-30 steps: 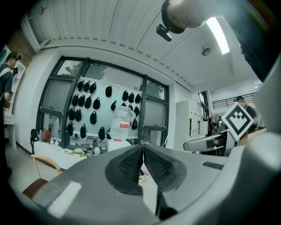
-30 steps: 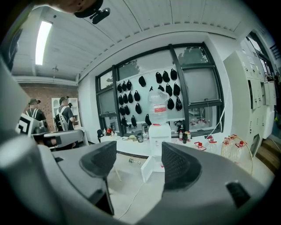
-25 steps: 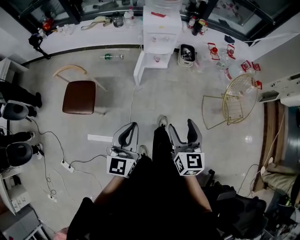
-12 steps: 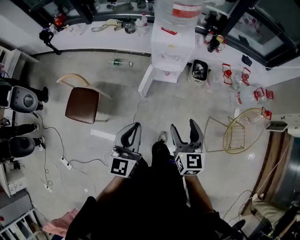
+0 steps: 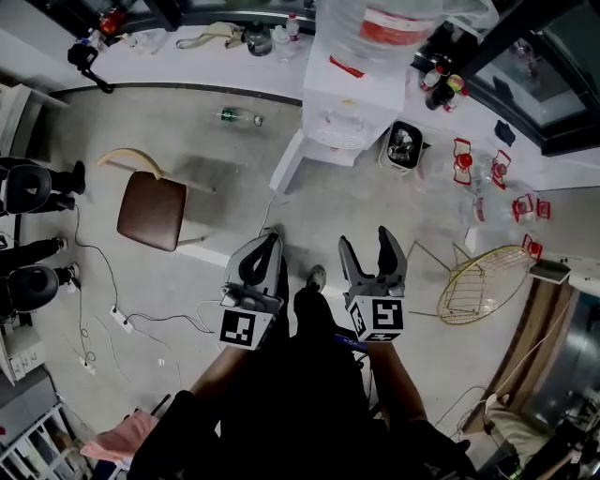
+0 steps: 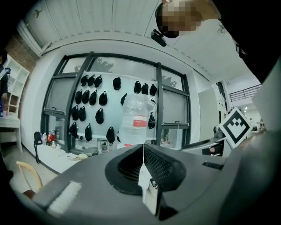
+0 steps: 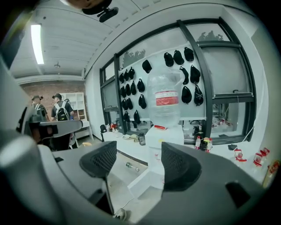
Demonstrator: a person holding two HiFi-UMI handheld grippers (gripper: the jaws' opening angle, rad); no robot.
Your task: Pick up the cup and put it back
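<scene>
I cannot make out a cup in any view. A white water dispenser (image 5: 352, 103) with a big clear bottle (image 5: 394, 28) on top stands ahead on the floor; the bottle (image 6: 137, 125) shows in the left gripper view, and the dispenser (image 7: 164, 136) in the right gripper view. My left gripper (image 5: 267, 246) is held in front of me at waist height, its jaws shut together with nothing between them (image 6: 142, 147). Beside it, my right gripper (image 5: 366, 246) is open and empty, its two black pads well apart (image 7: 138, 160). Both point toward the dispenser, still some way off.
A brown-seated chair (image 5: 150, 208) stands to the left, a gold wire chair (image 5: 478, 281) to the right. A bottle (image 5: 234, 116) lies on the floor near the long white counter (image 5: 187, 56). A bin (image 5: 403, 145) sits beside the dispenser. Cables and a power strip (image 5: 122, 321) lie at left.
The whole view has shifted forward: the dispenser and counter are closer and higher in the frame. Both grippers keep their pose, left shut, right open.
</scene>
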